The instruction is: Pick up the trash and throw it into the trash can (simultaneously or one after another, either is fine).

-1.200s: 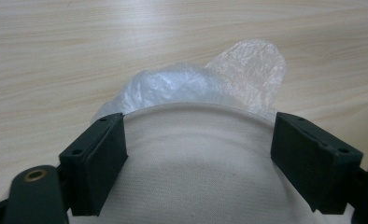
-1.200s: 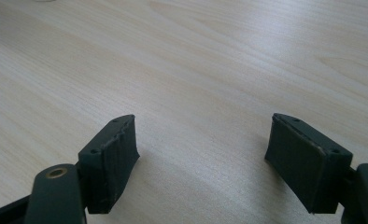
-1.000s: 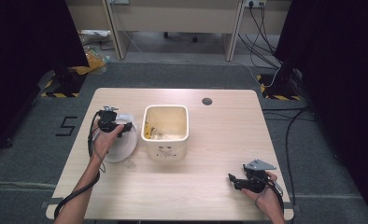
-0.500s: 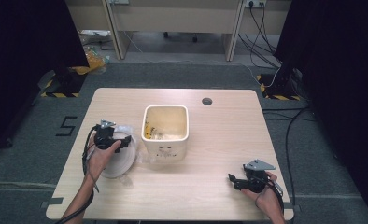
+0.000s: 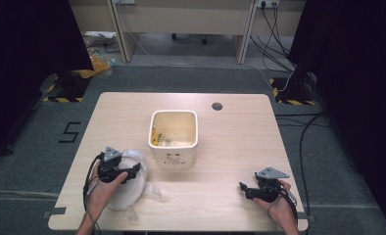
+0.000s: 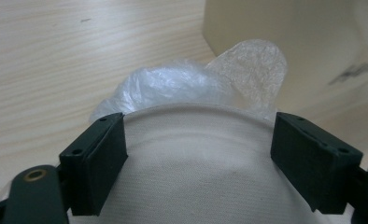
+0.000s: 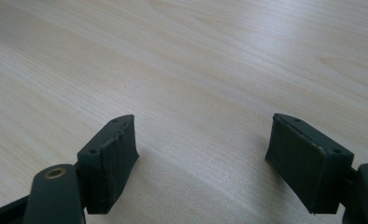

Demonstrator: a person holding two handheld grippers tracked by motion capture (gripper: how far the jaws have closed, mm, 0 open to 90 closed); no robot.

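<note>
One cream bin (image 5: pixel 174 139), one white round lid (image 5: pixel 127 188), one clear plastic bag (image 5: pixel 154 191), two tongs.

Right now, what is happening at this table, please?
A person works at a wooden table with a gripper in each hand. The left gripper is over a round white lid that lies on crumpled clear plastic, beside a cream square bin. In the left gripper view the lid sits between the jaws, though whether they press on it I cannot tell. The right gripper rests near the table's front right corner, jaws open on nothing.
</note>
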